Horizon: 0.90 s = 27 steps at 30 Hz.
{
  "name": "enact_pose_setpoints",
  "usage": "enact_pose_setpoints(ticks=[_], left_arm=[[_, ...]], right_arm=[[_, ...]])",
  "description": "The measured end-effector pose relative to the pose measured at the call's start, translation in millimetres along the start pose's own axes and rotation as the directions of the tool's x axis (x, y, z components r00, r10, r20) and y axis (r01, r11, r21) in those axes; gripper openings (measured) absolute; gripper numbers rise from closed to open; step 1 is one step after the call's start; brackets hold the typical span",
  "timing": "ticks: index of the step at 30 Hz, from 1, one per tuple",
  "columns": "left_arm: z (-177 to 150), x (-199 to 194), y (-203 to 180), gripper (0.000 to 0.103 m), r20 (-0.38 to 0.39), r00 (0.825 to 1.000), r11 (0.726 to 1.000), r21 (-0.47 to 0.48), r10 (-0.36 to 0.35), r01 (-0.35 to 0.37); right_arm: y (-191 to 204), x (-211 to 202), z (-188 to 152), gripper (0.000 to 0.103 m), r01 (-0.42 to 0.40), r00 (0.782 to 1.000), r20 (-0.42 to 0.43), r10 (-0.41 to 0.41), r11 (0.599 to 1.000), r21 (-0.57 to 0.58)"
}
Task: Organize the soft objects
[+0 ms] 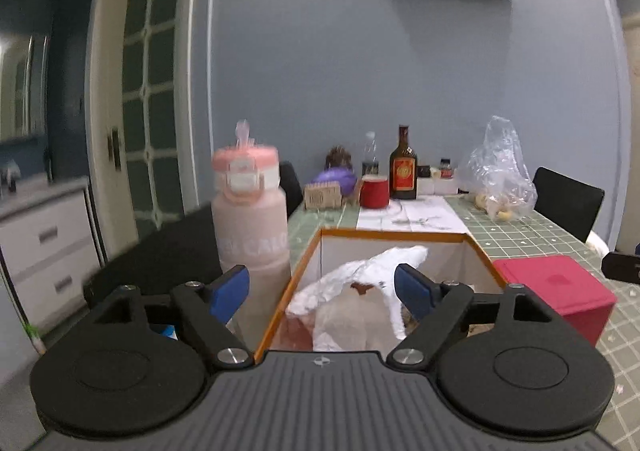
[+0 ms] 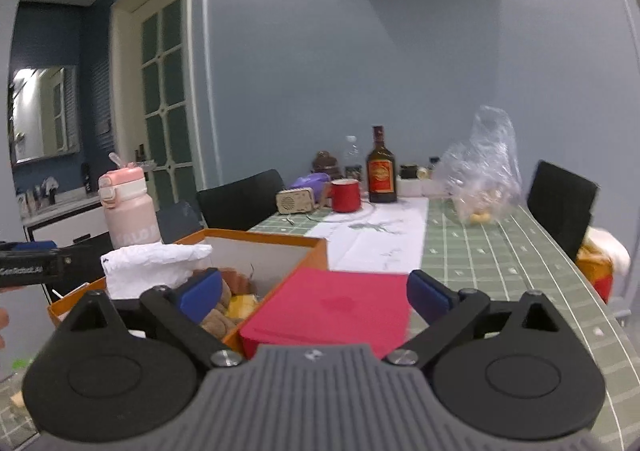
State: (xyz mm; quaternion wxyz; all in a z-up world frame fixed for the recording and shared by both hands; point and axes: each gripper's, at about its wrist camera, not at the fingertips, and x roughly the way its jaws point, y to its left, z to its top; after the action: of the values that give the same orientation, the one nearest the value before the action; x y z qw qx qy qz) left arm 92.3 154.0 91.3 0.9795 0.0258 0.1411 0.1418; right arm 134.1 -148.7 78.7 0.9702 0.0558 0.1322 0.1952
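An orange-rimmed cardboard box (image 1: 392, 236) with white inner walls stands on the green checked table. Inside it lies a crumpled white soft item (image 1: 360, 285) with a brown patch, over pale pinkish fabric. My left gripper (image 1: 320, 277) hovers over the near end of the box, jaws wide and nothing pressed between its blue pads. In the right wrist view the same box (image 2: 280, 240) holds the white item (image 2: 152, 263) and a brown plush piece (image 2: 218, 321). My right gripper (image 2: 314, 283) is open above a red square box (image 2: 340, 307) beside it, holding nothing.
A pink water bottle (image 1: 250, 211) stands just left of the box. Farther back are a red mug (image 1: 374, 191), a brown glass bottle (image 1: 403, 167) and a clear plastic bag (image 1: 496, 175). Black chairs (image 1: 568, 199) line both sides of the table.
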Motion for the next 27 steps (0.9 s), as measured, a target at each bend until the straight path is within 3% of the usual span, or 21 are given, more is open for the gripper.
enact_pose_setpoints(ticks=[2,5,7,10,14,17,19,22,27], left_arm=[[1,-14,-8,0.095,0.025,1.000,0.998,0.063,0.017,-0.018],[3,-31,-17,0.095,0.045,0.999,0.998,0.058,0.020,-0.023],[1,-43,-25,0.095,0.042,0.999,0.999,0.046,0.007,-0.009],[-11,-55,-52,0.093,0.042,0.994,0.991,0.092,0.097,-0.101],[-30,-67,-75,0.092,0.028,1.000,0.999,0.040,0.006,-0.008],[-41,-69,-95,0.092,0.042,0.999,1.000,0.024,0.017,-0.018],[-48,-66,-109,0.091,0.027,1.000,1.000,0.016,-0.002,0.001],[-58,-61,-125,0.089,-0.009,0.996,0.996,0.006,-0.088,0.088],[-71,-56,-149,0.089,-0.029,0.996,0.996,0.029,-0.082,0.083]], right_arm=[[-2,-10,-3,0.100,-0.019,0.999,-0.046,0.019,1.000,0.013],[-3,-35,-10,0.100,-0.040,0.999,-0.012,0.040,0.998,0.039],[-1,-52,-15,0.100,-0.015,1.000,-0.004,0.015,0.999,0.029],[-2,-78,-25,0.100,0.080,0.996,0.046,-0.082,0.996,0.043],[-5,-95,-45,0.100,0.204,0.977,0.064,-0.206,0.979,0.022],[-15,-91,-69,0.100,0.257,0.966,0.008,-0.257,0.967,-0.002],[-25,-89,-81,0.100,0.235,0.972,-0.006,-0.235,0.972,0.021],[-34,-86,-91,0.100,0.221,0.975,-0.021,-0.220,0.975,0.022],[-33,-82,-105,0.100,0.205,0.977,-0.043,-0.207,0.978,-0.035]])
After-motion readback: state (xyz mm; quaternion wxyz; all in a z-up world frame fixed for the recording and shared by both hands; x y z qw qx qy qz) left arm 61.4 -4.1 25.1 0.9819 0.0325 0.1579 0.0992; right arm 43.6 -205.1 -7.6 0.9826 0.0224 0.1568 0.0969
